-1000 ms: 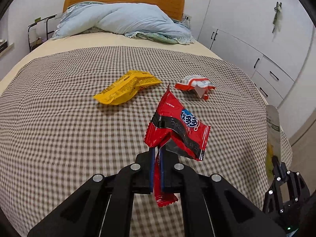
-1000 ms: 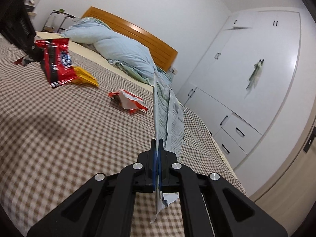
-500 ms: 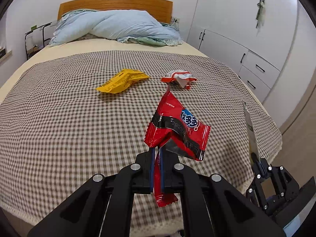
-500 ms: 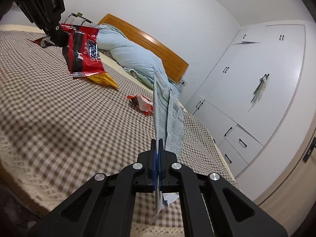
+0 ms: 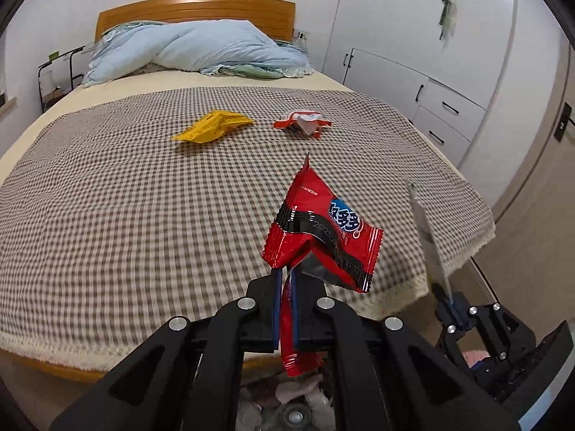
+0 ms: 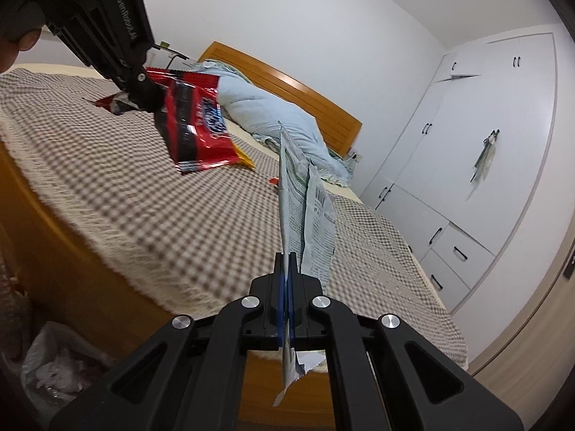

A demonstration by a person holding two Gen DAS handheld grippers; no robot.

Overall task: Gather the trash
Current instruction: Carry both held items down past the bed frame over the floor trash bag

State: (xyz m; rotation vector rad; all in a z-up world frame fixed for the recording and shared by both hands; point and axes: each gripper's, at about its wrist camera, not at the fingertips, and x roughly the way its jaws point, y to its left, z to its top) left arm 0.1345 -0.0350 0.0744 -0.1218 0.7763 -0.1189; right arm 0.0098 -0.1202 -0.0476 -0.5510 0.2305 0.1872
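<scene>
Two wrappers are off the bed and in hand. The left tool [image 5: 285, 280] is clenched on a red snack wrapper [image 5: 323, 237], which stands up crumpled above the jaws with a tail hanging below. The right tool [image 6: 287, 269] is clamped on a flat silver-white packet [image 6: 305, 215], held edge-on and upright.

Change over the last second: both tools have pulled back from over the checked bedspread [image 5: 143, 197] to past the foot of the bed. The fringed edge of the spread and the wooden bed frame [image 6: 90, 258] now show, where a second ago only cloth filled the lower view. The floor comes into sight too, and with it a bag-lined bin [image 6: 54, 362] low in the right wrist view, crumpled white stuff already inside. Under the left tool some pale rubbish shows, likely the same bin, though the tool hides most of it.

Reading: the carry is nearly done; both pieces look close to the drop point, left tool probably nearest above it.

Unmoved on the bed: a yellow wrapper [image 5: 212, 131] and a red-and-white wrapper [image 5: 302, 124], lying near each other mid-spread, well apart from both tools. Two pieces left to fetch.
</scene>
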